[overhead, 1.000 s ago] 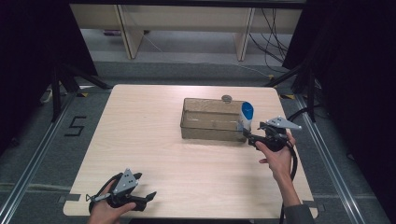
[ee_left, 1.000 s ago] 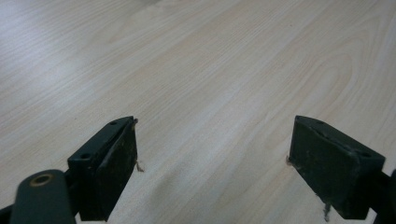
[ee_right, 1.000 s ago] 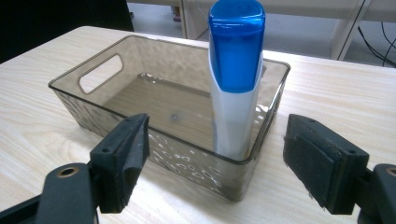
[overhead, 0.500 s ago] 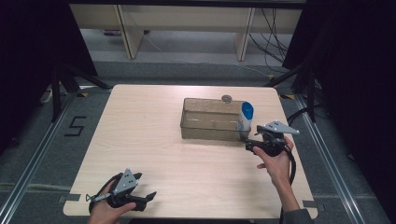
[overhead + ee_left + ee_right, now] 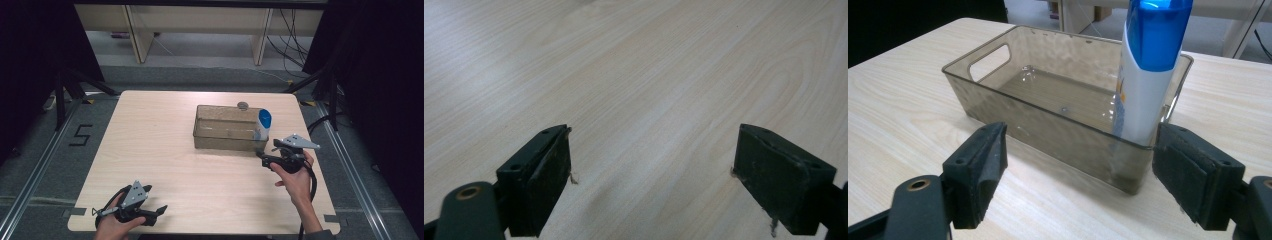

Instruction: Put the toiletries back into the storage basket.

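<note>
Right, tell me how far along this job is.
Done: the white bottle with the blue cap stands upright in a corner of the clear bin. In hand: nothing; the right gripper is open just outside that corner, and the left gripper is open over bare table. Left: probably just drawing the right gripper away.

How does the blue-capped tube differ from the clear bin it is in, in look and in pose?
The blue-capped tube is opaque, white with a blue top; the clear bin is see-through and brownish. The tube is tall and narrow and stands almost upright against the bin's corner, while the bin is low and wide and sits flat on the table. The tube rises well above the bin's rim. Both look like plastic, and neither gripper touches either.
</note>
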Demonstrator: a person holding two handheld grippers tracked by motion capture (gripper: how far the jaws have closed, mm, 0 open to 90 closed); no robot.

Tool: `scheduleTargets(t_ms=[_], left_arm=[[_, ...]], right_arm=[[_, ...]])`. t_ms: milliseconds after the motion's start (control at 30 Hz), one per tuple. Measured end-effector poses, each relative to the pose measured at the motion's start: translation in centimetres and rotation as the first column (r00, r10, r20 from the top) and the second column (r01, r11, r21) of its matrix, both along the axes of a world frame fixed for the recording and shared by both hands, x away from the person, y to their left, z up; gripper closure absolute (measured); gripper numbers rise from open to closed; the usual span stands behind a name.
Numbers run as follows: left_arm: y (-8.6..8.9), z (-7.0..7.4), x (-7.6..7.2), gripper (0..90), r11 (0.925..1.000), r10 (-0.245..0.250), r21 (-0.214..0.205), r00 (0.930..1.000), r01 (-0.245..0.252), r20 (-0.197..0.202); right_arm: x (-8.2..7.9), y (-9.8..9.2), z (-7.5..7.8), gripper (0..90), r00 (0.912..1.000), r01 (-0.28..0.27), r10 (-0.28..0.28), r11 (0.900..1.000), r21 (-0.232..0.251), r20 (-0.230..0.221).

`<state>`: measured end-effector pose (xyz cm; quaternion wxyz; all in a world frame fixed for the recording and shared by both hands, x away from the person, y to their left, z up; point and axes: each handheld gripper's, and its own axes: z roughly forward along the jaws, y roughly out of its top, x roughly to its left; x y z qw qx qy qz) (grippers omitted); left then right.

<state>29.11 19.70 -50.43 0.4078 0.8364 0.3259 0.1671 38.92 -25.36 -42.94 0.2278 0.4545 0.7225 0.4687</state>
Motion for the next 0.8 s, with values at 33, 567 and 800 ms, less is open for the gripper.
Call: scheduleTargets(t_ms=[33, 567, 800], left_arm=[[0.0, 0.0, 0.0, 15.0, 1.0000, 0.004, -0.001, 1.0000, -0.004, -0.001], [0.0, 0.0, 0.1, 15.0, 1.0000, 0.004, 0.008, 1.0000, -0.004, -0.001], [0.0, 0.0, 0.3, 15.0, 0.9999, 0.011, 0.008, 0.9999, -0.011, -0.002]], right_arm=[[0.0, -0.1, 0.0, 23.2, 1.0000, -0.009, 0.009, 0.9999, -0.006, 0.004], [-1.5, 0.5, -0.9, 23.2, 0.9988, -0.049, 0.049, 0.9987, -0.011, -0.001], [-2.3, 0.5, -1.3, 23.2, 0.9983, -0.053, 0.053, 0.9986, 0.005, -0.024]])
